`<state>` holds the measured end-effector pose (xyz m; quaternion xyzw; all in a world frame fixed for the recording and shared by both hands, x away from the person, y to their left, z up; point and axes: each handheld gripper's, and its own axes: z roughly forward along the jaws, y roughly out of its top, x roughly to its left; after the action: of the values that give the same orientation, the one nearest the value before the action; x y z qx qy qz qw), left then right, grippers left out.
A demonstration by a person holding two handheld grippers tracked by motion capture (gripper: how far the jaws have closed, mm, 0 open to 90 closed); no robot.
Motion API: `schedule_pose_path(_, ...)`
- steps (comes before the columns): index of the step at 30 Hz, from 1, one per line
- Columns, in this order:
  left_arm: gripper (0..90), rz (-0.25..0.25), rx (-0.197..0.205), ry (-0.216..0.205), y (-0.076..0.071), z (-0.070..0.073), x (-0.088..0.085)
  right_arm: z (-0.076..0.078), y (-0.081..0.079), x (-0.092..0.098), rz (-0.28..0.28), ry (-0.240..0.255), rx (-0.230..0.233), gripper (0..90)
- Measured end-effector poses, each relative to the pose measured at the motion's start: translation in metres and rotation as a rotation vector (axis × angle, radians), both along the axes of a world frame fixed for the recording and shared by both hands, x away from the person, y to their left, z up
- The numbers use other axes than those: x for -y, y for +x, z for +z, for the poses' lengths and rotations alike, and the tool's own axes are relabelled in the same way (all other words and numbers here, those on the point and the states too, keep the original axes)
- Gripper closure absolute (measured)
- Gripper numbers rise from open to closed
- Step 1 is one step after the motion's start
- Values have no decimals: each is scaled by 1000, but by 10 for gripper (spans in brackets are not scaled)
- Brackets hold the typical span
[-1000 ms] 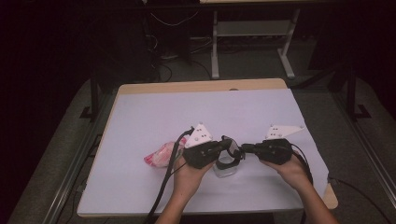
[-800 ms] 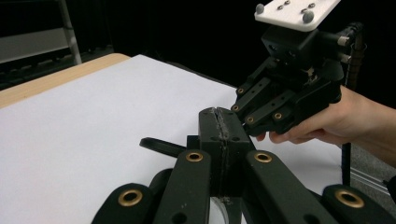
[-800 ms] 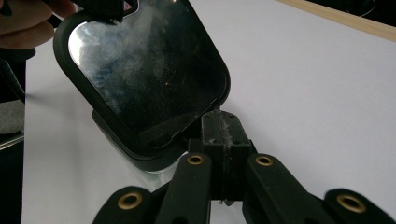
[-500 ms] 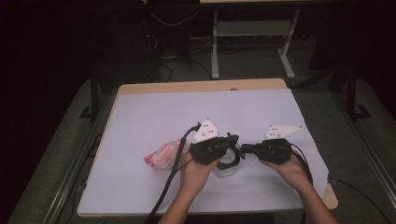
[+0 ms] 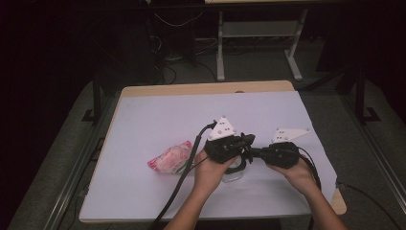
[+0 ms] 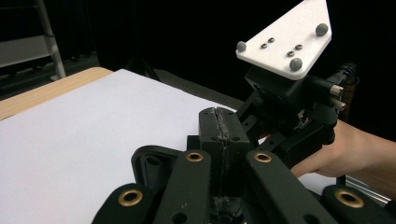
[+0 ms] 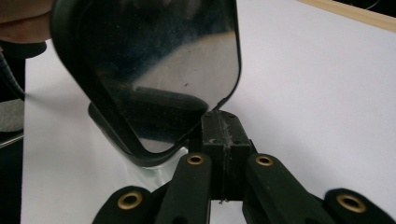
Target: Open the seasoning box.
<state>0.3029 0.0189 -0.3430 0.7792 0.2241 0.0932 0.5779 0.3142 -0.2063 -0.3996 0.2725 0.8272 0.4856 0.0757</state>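
Observation:
A black lid (image 7: 154, 70) with a glossy middle panel stands tilted up over a clear container (image 5: 233, 175) near the table's front middle. My right gripper (image 7: 223, 125) is shut, pinching the lid's lower corner. My left gripper (image 6: 219, 125) is shut too, and the lid's black rim (image 6: 148, 163) runs in under its jaws. In the high view the left gripper (image 5: 245, 143) and right gripper (image 5: 254, 152) meet tip to tip above the container. In the left gripper view the right gripper's body, with its white plate (image 6: 286, 38), sits just beyond my jaws.
A pink and white plastic bag (image 5: 170, 158) lies on the white table cover (image 5: 158, 115) to the left of the hands. The left gripper's cable (image 5: 179, 187) trails off the front edge. A desk frame (image 5: 258, 33) and floor cables stand beyond the table.
My left gripper has moved right and slightly away, closing on the right gripper above the container. The right hand has hardly moved. The pink bag has stayed put.

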Motion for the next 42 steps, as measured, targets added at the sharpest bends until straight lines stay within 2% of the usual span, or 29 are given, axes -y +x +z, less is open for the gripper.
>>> schedule_pose_path(6, 898, -18, -9, 1, 6, 1, 8, -2, 4, 12, -53, 12, -3, 898)
schedule_pose_path(14, 897, -44, -16, 7, 13, 0, 17, -3, 6, 18, -85, 9, 0, 895)
schedule_pose_path(23, 898, -59, -23, 18, 19, -2, 25, -5, 8, 21, -115, 9, -3, 812)
schedule_pose_path(26, 897, -67, -23, 28, 21, -2, 27, -7, 9, 23, -130, 9, -14, 744)
schedule_pose_path(27, 897, -62, -27, 18, 20, -2, 27, -7, 10, 24, -130, 4, -15, 724)
schedule_pose_path(32, 897, -59, -17, -5, 19, 8, 16, -10, 11, 27, -161, 3, -17, 633)
schedule_pose_path(35, 895, -61, -16, 0, 18, 15, 10, -11, 12, 28, -173, -2, -22, 583)
schedule_pose_path(38, 828, -62, -31, 7, 15, 22, 3, -13, 12, 29, -189, -7, -30, 514)
schedule_pose_path(42, 736, -50, -24, 33, 13, 32, -8, -15, 13, 30, -203, -7, -30, 461)
